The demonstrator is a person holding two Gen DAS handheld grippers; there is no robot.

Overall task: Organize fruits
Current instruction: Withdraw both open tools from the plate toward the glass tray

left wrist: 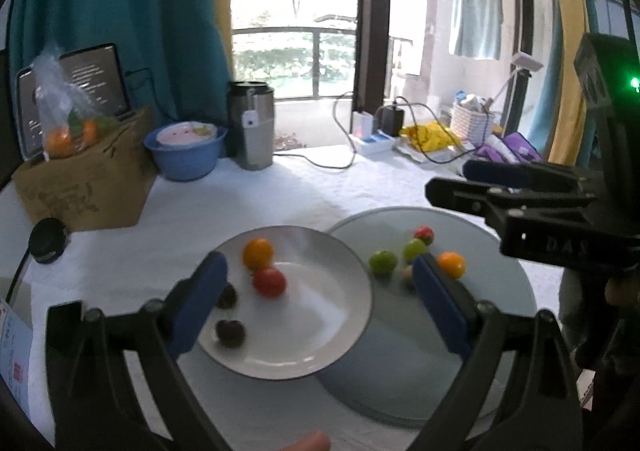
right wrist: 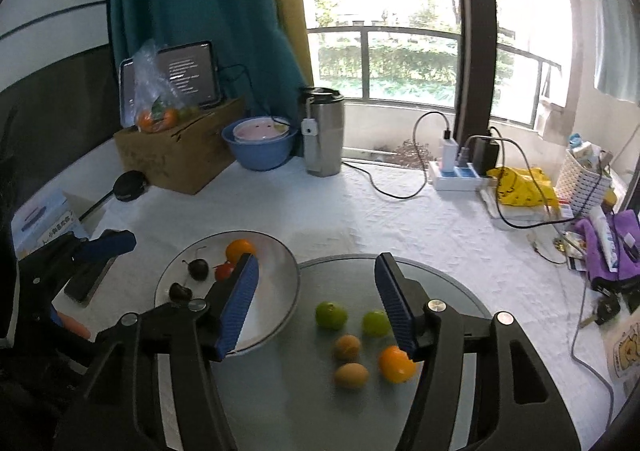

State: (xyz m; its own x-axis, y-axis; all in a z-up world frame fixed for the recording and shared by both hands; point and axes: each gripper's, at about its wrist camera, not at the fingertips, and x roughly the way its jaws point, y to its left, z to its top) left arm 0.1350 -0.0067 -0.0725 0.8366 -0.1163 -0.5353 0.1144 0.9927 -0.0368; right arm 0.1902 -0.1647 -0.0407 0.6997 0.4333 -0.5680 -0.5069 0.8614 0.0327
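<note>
Both jaws spread, empty. Glossy white plate (left wrist: 320,347): 2 dark cherries (left wrist: 230,332), red tomato (left wrist: 269,281). Round glass tray (right wrist: 460,291) at 3 o'clock.

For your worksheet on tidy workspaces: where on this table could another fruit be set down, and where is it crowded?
Free: the near-right half of the white plate, beside the red tomato, and the near part of the grey round tray in front of the brown fruits. Crowded: the tray's middle around the green fruits, and the table's far right by the basket.
</note>
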